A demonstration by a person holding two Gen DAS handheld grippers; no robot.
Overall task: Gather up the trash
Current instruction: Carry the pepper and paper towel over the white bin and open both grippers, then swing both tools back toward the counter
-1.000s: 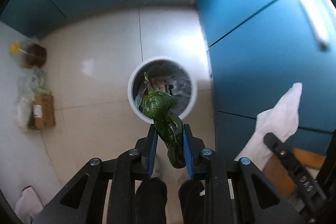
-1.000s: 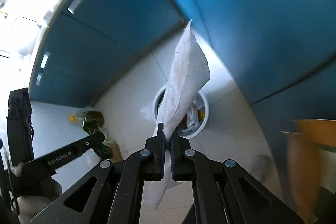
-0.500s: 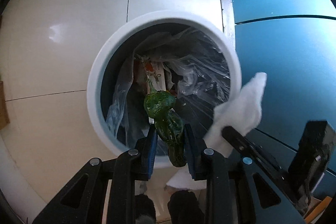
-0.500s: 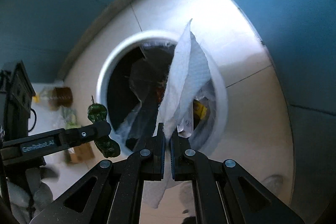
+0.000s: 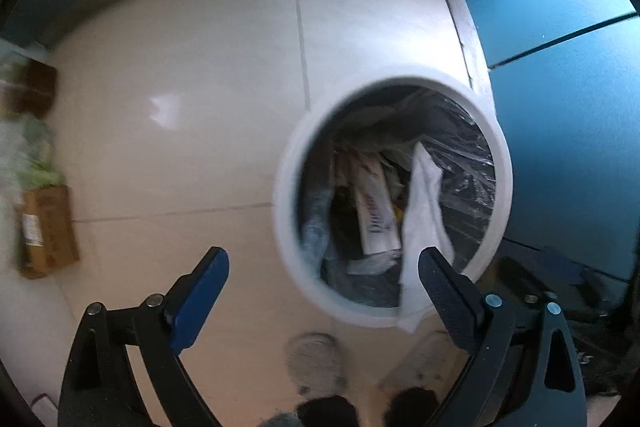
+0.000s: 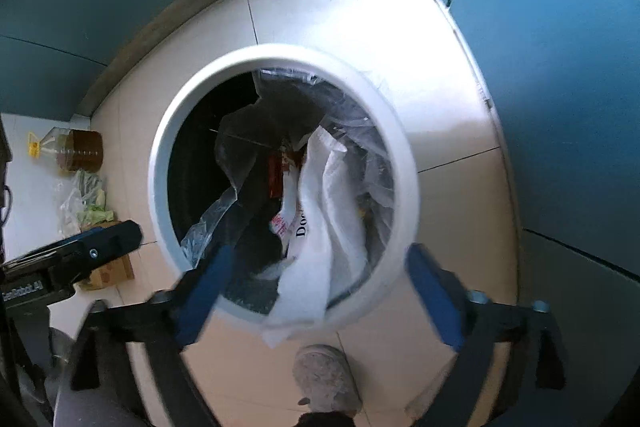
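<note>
A white round trash bin (image 5: 286, 187) (image 6: 404, 163) with a clear liner stands on the tiled floor and holds wrappers and bags. A white paper towel (image 5: 424, 211) (image 6: 320, 227) hangs loose over the bin's near rim, half inside. My left gripper (image 5: 324, 291) is open and empty above the floor, left of the bin. My right gripper (image 6: 316, 291) is open and empty just above the bin's near rim, with the towel between its spread fingers. The green pepper is not visible.
Blue cabinets (image 5: 560, 67) stand close to the bin on the right and along the back. A cardboard box (image 5: 44, 231), a bag of greens (image 6: 88, 203) and an oil bottle (image 6: 76, 151) lie at the left. A person's slippers (image 5: 316, 359) are below the bin.
Both grippers have opened. The green pepper has left the left gripper and is out of sight. The paper towel has dropped from the right gripper onto the bin rim. The left gripper has shifted left.
</note>
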